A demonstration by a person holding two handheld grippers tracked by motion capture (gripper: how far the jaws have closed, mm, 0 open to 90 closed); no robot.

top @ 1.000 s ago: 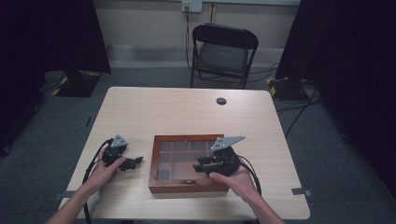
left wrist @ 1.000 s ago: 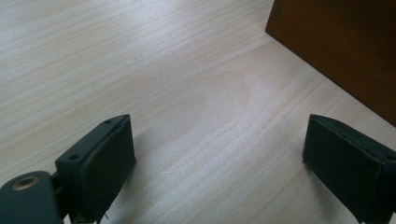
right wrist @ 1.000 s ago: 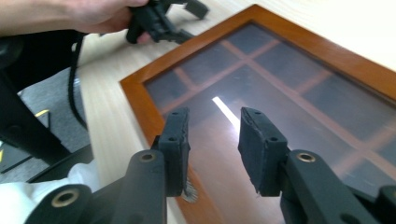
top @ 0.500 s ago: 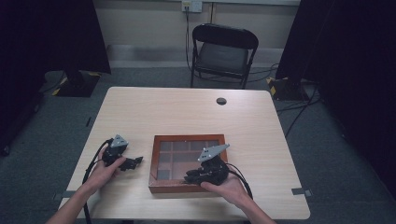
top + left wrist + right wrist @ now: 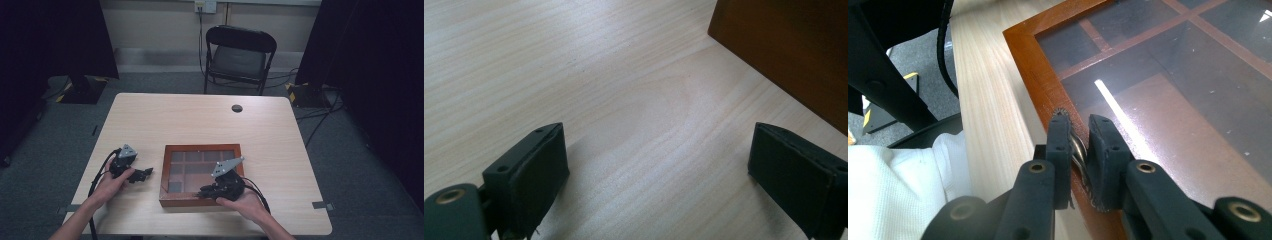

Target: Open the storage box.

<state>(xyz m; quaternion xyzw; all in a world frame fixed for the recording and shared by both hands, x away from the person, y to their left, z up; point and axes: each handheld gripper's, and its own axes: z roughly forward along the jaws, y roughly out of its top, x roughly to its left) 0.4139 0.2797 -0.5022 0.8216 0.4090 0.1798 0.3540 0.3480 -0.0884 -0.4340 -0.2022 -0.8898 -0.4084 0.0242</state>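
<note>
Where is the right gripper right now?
In the high view the right gripper sits at the near front edge of the glass-lidded wooden box, its jaws closed on a small metal clasp on the frame.

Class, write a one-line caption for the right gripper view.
Right gripper shut on the metal clasp at the front edge of the glass-lidded wooden box.

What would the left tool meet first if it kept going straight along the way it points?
Probably the wooden box: the left tool, jaws open over the bare table, aims toward its side wall; depth is hard to judge.
</note>
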